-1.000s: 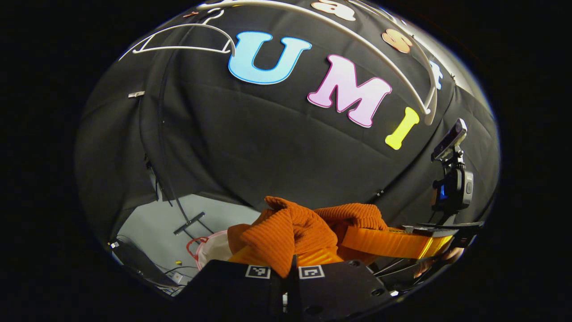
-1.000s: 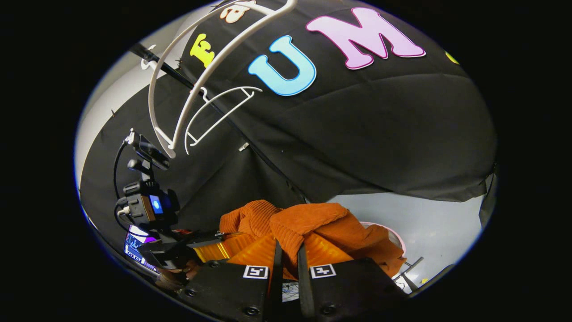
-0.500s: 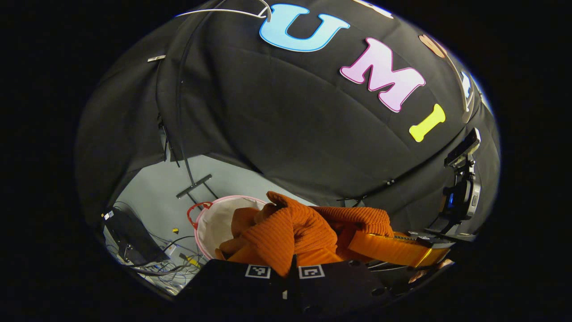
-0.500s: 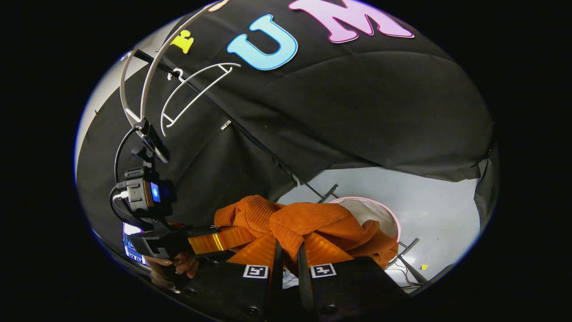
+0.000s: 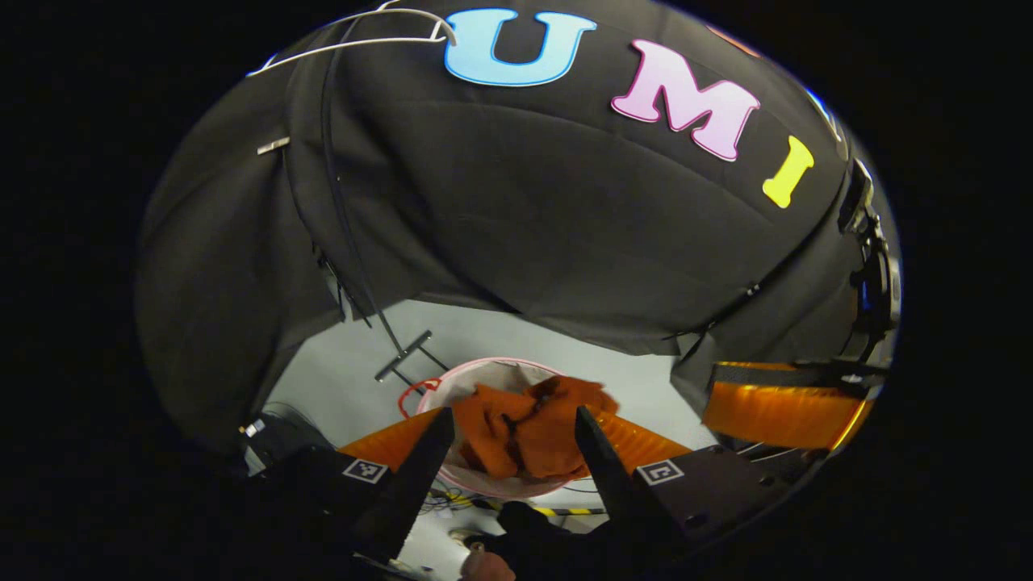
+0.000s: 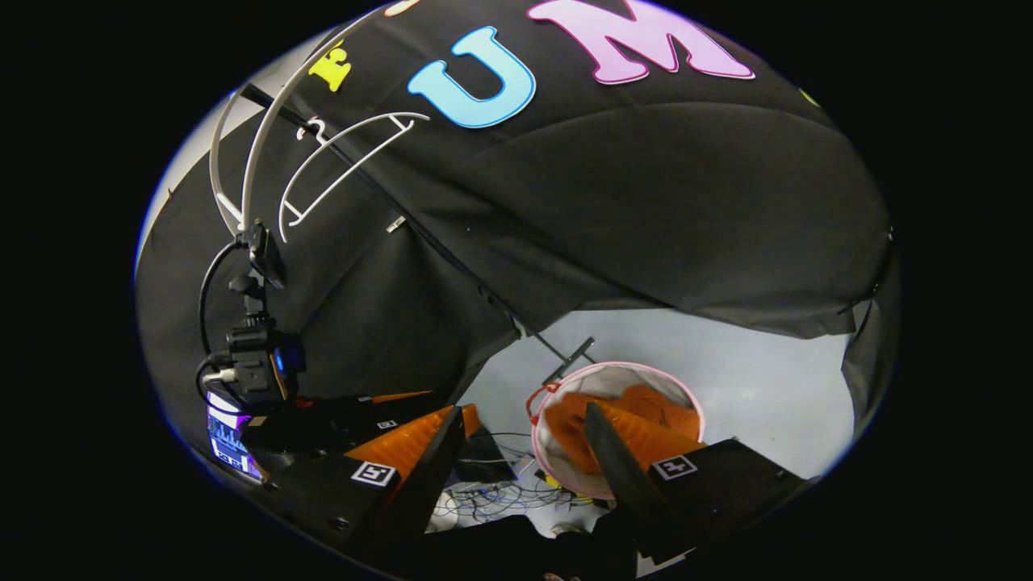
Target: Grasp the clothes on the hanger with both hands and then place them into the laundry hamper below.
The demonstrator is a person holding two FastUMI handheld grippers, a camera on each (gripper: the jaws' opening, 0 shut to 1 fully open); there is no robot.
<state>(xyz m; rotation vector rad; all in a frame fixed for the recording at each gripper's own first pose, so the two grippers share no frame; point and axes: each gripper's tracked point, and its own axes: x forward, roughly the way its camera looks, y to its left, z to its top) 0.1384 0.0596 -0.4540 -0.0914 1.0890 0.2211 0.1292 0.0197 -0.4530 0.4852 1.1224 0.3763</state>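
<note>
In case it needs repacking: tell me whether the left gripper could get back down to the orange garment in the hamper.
Probably yes. The left gripper is open above the hamper, and the orange garment lies exposed in its open top, with nothing between them.

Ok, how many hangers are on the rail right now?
2, both bare, in the right gripper view: a large hanger at upper left, and a smaller hanger just right of it. More could be hidden past the edge.
</note>
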